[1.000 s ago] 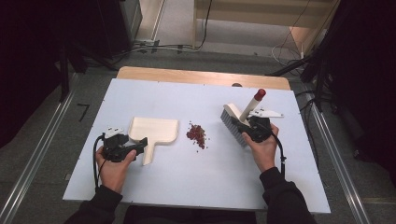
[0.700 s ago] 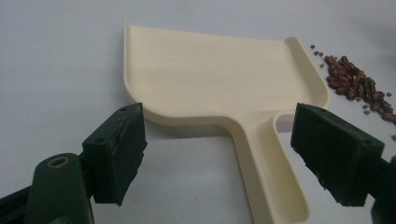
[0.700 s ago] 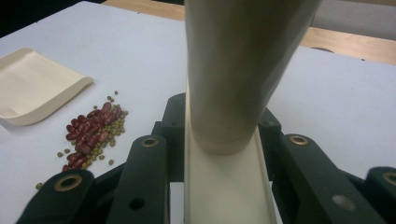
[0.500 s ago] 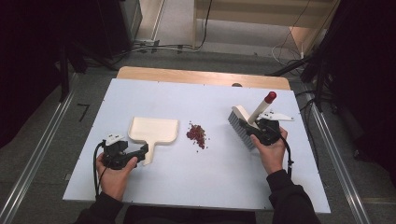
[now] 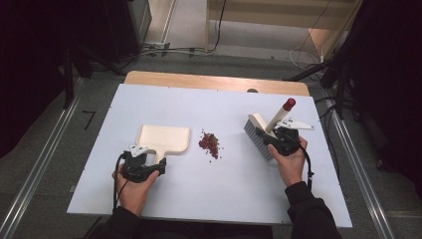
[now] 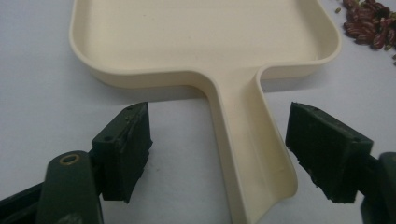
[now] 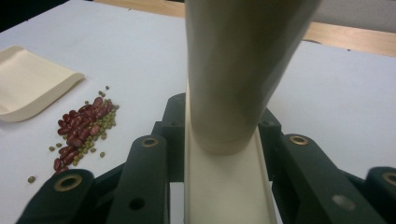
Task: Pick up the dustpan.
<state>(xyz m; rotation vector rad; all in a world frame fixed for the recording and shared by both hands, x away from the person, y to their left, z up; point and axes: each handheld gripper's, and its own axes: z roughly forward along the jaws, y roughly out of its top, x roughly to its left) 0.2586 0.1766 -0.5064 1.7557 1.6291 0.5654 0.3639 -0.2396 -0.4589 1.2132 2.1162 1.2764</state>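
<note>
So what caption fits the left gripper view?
Open hand-held gripper straddling the cream dustpan handle, beans nearby.

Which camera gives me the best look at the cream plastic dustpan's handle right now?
The left gripper view: the cream plastic dustpan's handle runs close-up between the open jaws, untouched. The high view shows the handle small, beside the left hand-held gripper. The right gripper view catches a pan corner.

The dustpan (image 5: pixel 164 138) is plain cream all over, pan and handle alike. The brush (image 5: pixel 266 130) has a cream back and handle, grey bristles and a dark red cap at the handle's end. The beans (image 5: pixel 210 143) form a speckled heap: mostly dark red ones, with small olive-green ones mixed in and scattered at its edges. The surface (image 5: pixel 224 199) is pale bluish white, with a light wood strip along its far edge. Both the left gripper (image 5: pixel 158 168) and the right gripper (image 5: pixel 274 139) are black, with brass-coloured rivets showing on their links.
</note>
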